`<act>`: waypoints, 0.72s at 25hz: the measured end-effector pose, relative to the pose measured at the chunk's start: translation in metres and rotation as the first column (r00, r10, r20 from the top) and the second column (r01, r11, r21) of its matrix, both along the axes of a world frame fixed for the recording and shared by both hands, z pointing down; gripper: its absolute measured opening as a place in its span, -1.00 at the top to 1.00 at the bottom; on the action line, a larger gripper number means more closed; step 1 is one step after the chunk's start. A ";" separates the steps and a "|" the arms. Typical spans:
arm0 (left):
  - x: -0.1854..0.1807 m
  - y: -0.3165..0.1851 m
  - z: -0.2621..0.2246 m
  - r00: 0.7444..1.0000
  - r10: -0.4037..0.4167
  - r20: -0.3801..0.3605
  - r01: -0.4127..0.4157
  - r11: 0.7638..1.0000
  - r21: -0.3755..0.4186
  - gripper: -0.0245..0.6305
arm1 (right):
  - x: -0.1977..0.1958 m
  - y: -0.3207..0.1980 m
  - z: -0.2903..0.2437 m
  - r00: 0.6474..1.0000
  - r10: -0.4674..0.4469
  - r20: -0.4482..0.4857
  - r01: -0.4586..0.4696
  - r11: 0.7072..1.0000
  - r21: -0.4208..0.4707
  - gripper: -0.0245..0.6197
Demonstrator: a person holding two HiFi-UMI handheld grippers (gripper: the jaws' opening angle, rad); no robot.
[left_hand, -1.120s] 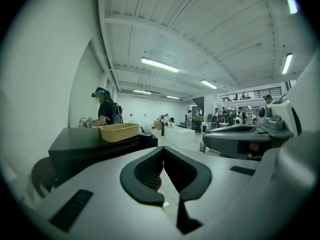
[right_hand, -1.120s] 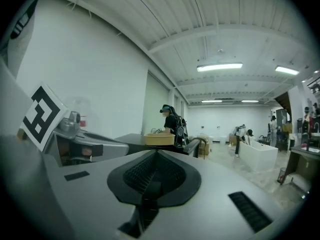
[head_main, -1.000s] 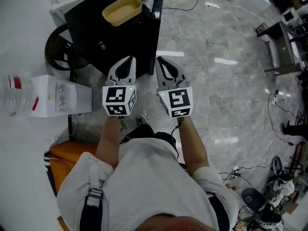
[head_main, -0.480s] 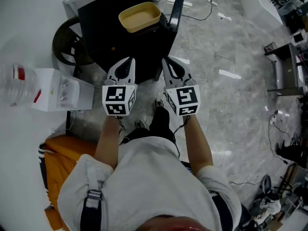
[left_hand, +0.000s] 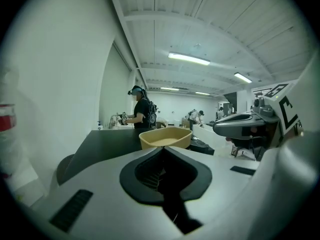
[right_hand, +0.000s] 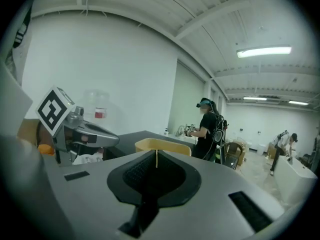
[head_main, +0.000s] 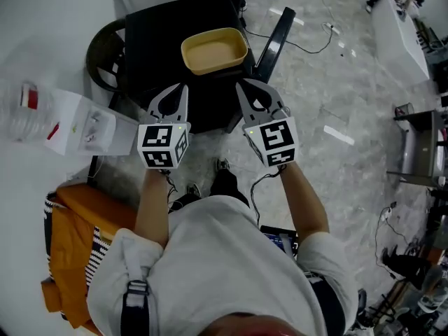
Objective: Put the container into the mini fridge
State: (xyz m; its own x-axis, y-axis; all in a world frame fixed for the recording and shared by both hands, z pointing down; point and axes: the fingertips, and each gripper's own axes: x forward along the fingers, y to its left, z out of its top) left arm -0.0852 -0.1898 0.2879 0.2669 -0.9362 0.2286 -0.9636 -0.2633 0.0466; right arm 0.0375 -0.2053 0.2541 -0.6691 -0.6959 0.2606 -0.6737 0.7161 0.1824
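A shallow yellow container sits on top of the black mini fridge, whose door stands open at the right. My left gripper and right gripper are held side by side just short of the fridge's near edge, both shut with nothing between the jaws. From the left gripper view, the container lies straight beyond my left gripper. The right gripper view shows the container just past my right gripper.
A white water dispenser with a clear bottle stands left of the fridge. An orange cloth lies at the lower left. Cables run over the grey floor. A person works at a far counter.
The fridge and the container have come closer and shifted toward the middle of the head view. Both grippers have moved toward the fridge's front, still shut.
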 end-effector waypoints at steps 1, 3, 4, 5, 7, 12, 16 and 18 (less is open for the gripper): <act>-0.001 -0.006 -0.001 1.000 -0.016 -0.012 0.016 1.000 -0.001 0.89 | 0.002 -0.010 0.000 1.000 0.002 -0.003 -0.002 1.000 -0.011 0.80; -0.004 -0.014 0.000 0.999 -0.043 -0.032 0.043 0.999 -0.011 0.89 | 0.002 -0.028 0.002 1.000 0.006 -0.007 -0.006 1.000 -0.030 0.80; -0.004 -0.018 0.001 0.998 -0.053 -0.028 0.052 0.998 -0.025 0.89 | 0.002 -0.035 0.002 1.000 0.007 -0.005 -0.007 0.999 -0.038 0.80; -0.004 -0.022 0.003 0.998 -0.061 -0.012 0.060 0.997 -0.044 0.89 | 0.004 -0.042 0.001 1.000 0.008 -0.001 -0.008 0.999 -0.047 0.80; -0.002 -0.031 0.005 0.996 -0.084 0.026 0.086 0.993 -0.081 0.89 | 0.009 -0.056 0.000 1.000 0.010 0.015 -0.009 0.997 -0.071 0.80; -0.009 -0.045 -0.001 0.985 -0.147 -0.092 0.134 0.981 -0.140 0.88 | 0.019 -0.085 -0.002 0.999 0.029 0.033 -0.025 0.994 -0.105 0.80; -0.022 -0.055 -0.007 0.978 -0.201 -0.064 0.189 0.970 -0.154 0.88 | 0.021 -0.102 -0.004 0.998 0.015 0.054 -0.007 0.990 -0.142 0.80; -0.027 -0.059 -0.006 0.972 -0.221 -0.077 0.205 0.962 -0.179 0.87 | 0.019 -0.109 -0.003 0.999 0.006 0.053 0.003 0.987 -0.164 0.79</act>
State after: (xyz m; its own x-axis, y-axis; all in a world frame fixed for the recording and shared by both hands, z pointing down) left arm -0.1120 -0.2487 0.2820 0.0937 -0.9239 0.3711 -0.9854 -0.0329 0.1668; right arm 0.0565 -0.3141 0.2515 -0.6841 -0.6480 0.3349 -0.6806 0.7322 0.0267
